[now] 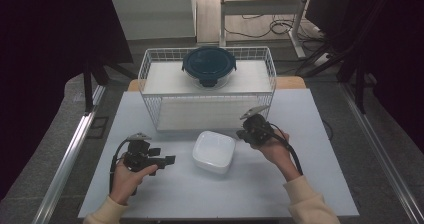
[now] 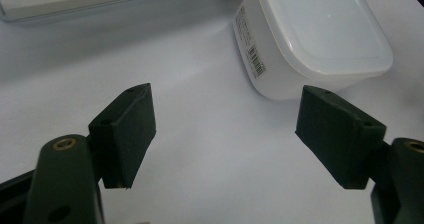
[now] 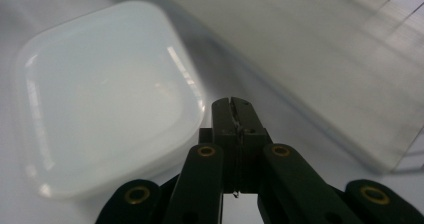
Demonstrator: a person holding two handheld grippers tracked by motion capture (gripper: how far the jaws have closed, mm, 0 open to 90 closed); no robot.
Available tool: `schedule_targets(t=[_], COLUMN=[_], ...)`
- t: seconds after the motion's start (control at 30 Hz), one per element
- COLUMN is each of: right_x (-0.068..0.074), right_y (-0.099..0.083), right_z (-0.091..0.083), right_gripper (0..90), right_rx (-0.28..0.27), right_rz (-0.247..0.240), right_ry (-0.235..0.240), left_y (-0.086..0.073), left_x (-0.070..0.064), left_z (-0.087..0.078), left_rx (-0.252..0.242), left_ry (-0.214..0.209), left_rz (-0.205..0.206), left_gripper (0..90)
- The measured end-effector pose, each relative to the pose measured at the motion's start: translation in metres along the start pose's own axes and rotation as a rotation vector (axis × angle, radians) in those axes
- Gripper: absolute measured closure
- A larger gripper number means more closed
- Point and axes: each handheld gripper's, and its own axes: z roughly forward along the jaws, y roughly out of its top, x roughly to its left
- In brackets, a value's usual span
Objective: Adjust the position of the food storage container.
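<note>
I had the white, square, rounded-corner plastic container (image 1: 214,151) resting upside down on the pale bench (image 1: 165,194), at centre frame in the high view, just below the white wire basket (image 1: 150,74). My left gripper (image 1: 167,159) sat at lower left with its fingers (image 2: 127,134) spread wide, empty, aimed rightward at the container, which lay ahead and to the upper right in its own view. My right gripper (image 3: 232,106) had its fingers pressed together on nothing, beside the container's right edge. The left looked better placed to take it.

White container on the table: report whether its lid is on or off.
On: the white container is closed by a smooth white lid seated along its rim.
</note>
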Motion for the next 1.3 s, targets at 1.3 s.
schedule_targets(t=[1.3], right_x=[0.056], right_y=[-0.019], right_z=[0.016], right_gripper=[89.5], right_rx=[0.044], right_rz=[-0.078], right_ry=[0.133], left_y=[0.003], left_x=[0.009], left_z=[-0.019], left_rx=[-0.058], left_ry=[0.019], left_rz=[-0.034], left_gripper=[23.3])
